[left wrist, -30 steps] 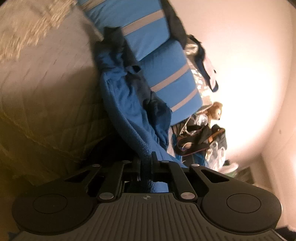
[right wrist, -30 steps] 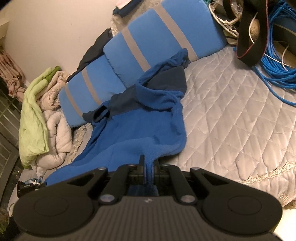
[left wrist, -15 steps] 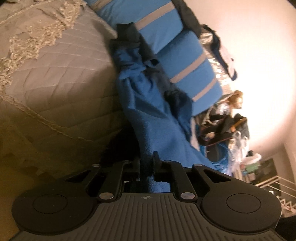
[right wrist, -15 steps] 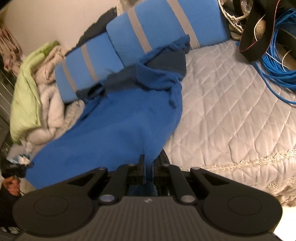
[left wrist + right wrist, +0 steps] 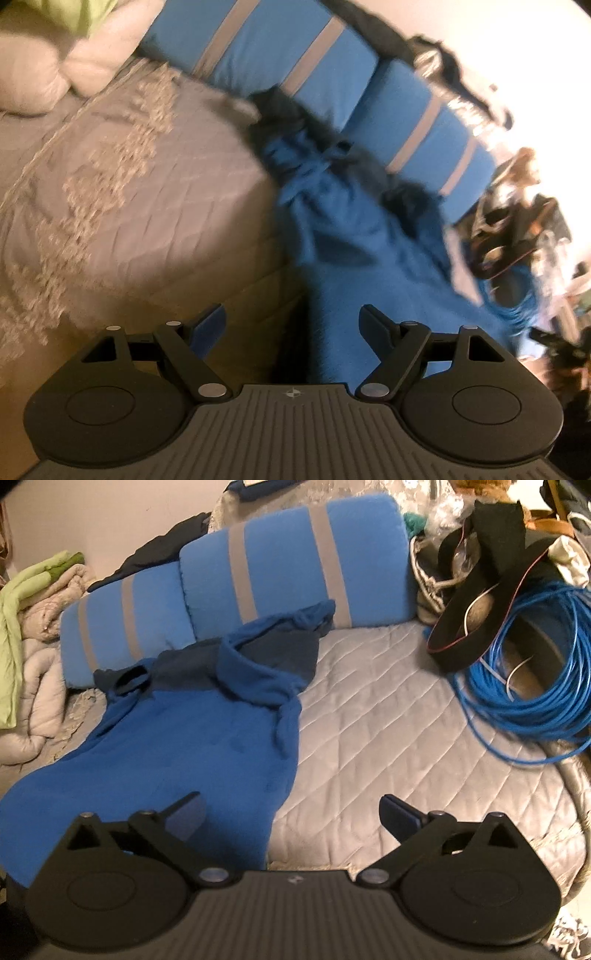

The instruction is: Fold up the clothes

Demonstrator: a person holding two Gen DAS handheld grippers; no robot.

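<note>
A blue fleece garment with a dark navy yoke lies spread on the grey quilted bed cover, its collar end toward the pillows. My right gripper hovers over the garment's near right edge. Its jaws are opening wide, and the fabric lies below the left finger, pressed by neither pad. In the blurred left wrist view the same fleece runs away from my left gripper. Those jaws are opening too, with the cloth beneath the gap and free of the pads.
Two blue pillows with grey stripes line the far side of the bed. A coil of blue cable and a black strap lie at right. Beige and green bedding is piled at left, with a dark garment behind the pillows.
Both grippers were shut on the fleece's near hem and now stand apart, the hem released. Both have lifted and turned, and the fleece lies flatter on the bed.
</note>
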